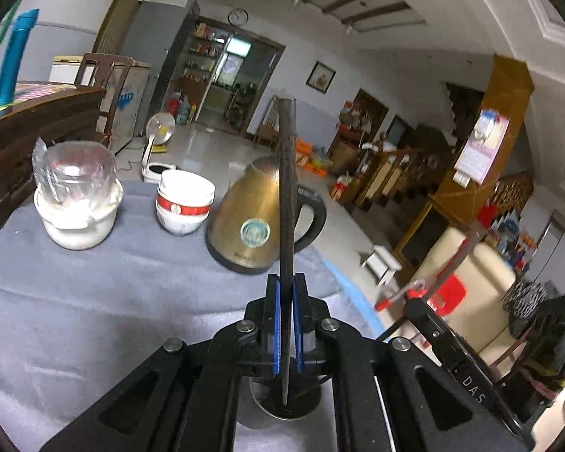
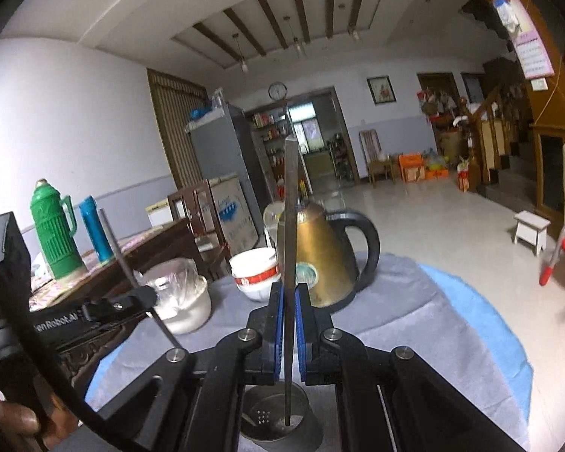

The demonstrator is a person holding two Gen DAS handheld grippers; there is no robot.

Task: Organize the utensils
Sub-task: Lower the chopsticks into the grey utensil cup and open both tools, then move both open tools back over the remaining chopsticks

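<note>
My left gripper (image 1: 286, 290) is shut on a dark chopstick (image 1: 286, 188) that stands upright, its lower tip inside a round metal holder (image 1: 286, 403) on the grey cloth. My right gripper (image 2: 290, 293) is shut on a second dark chopstick (image 2: 290, 226), also upright, its tip down in the metal holder (image 2: 275, 418), whose perforated bottom shows. The left gripper (image 2: 147, 297) with its chopstick also shows at the left of the right wrist view. The right gripper's body (image 1: 452, 339) shows at the right of the left wrist view.
On the grey tablecloth (image 1: 94, 301) stand a brass electric kettle (image 1: 245, 218), stacked white bowls with a red band (image 1: 184, 203) and a white pot under plastic wrap (image 1: 75, 196). A wooden side table (image 2: 150, 256) carries a green thermos (image 2: 52, 229) and a blue flask (image 2: 96, 229).
</note>
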